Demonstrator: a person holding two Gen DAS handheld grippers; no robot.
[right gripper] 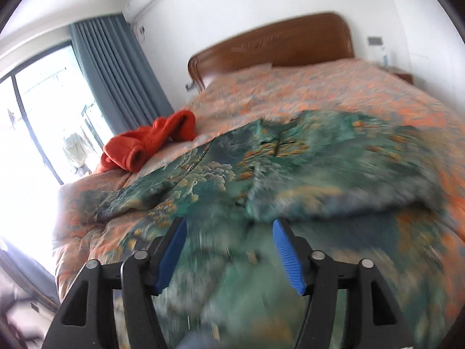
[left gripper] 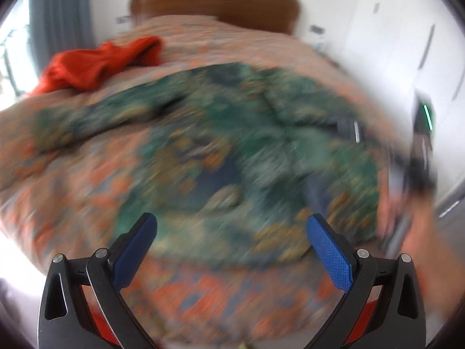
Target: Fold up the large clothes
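Left wrist: the left gripper (left gripper: 232,224) hangs spread wide, empty; the green shirt (left gripper: 232,133) lies ahead on the bedspread (left gripper: 72,174), a red garment (left gripper: 96,64) far left.

Right wrist: the right gripper (right gripper: 229,226) is spread, shirt (right gripper: 261,174) directly ahead and beneath, red garment (right gripper: 145,145) ahead-left.

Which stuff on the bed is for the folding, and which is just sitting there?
For the folding:
- green patterned garment, spread on the bed
- left tongs, open
- right tongs, open

Just lying about:
- red sweater, bunched up
- floral bedspread
- wooden headboard
- grey curtain
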